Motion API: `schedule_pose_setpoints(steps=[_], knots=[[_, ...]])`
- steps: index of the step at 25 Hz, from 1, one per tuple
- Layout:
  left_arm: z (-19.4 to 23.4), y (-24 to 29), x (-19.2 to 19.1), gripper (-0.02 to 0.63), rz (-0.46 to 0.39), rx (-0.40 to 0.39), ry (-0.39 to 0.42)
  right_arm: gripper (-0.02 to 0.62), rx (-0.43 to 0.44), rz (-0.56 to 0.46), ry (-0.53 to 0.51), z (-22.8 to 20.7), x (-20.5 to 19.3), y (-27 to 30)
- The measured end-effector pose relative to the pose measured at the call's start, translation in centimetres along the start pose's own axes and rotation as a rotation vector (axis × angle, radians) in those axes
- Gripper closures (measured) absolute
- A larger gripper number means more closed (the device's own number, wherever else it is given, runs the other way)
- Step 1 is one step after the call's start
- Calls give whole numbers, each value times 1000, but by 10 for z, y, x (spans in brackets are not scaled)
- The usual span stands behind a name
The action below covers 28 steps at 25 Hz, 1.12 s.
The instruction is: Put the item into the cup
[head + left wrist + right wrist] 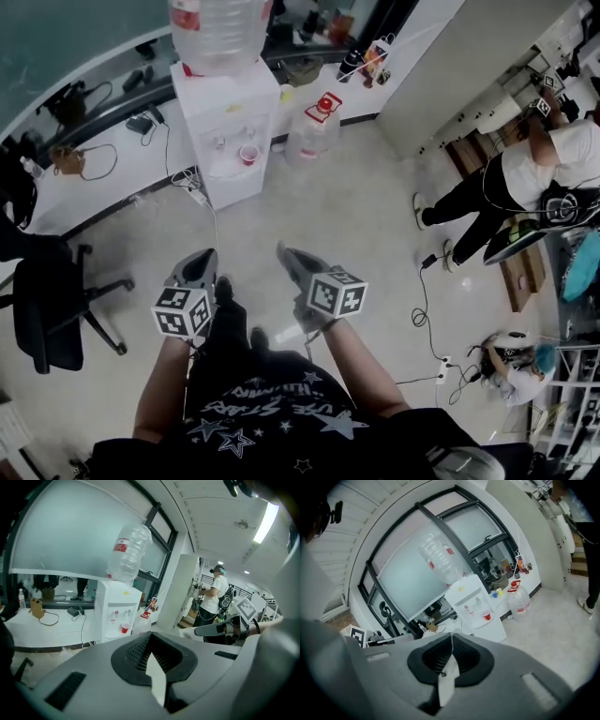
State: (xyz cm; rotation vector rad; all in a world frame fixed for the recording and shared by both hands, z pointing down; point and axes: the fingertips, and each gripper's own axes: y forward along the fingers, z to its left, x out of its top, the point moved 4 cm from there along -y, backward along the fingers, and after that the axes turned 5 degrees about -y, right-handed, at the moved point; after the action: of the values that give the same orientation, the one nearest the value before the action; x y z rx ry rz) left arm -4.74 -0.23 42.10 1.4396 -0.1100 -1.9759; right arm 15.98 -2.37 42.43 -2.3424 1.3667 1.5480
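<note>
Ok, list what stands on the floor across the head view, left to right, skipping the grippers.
black office chair → water dispenser → spare water jug → person in the white shirt

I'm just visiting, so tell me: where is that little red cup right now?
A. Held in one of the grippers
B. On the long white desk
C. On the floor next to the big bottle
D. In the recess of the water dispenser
D: the red cup stands in the front recess of the white water dispenser, not on the floor or the desk.
</note>
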Motion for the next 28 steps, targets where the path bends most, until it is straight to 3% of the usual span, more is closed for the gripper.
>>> schedule_pose_setpoints(steps=[10, 14, 22, 28], knots=[[71, 75, 58, 600, 63, -77, 24, 594, -100, 21, 36, -27, 55, 89], [104, 93, 76, 600, 75, -85, -21, 594, -105, 30, 9, -26, 75, 123], [145, 133, 81, 600, 136, -136, -31, 594, -185, 70, 4, -39, 82, 171], [157, 166, 70, 600, 164, -132, -36, 594, -177, 93, 10, -62, 76, 205]])
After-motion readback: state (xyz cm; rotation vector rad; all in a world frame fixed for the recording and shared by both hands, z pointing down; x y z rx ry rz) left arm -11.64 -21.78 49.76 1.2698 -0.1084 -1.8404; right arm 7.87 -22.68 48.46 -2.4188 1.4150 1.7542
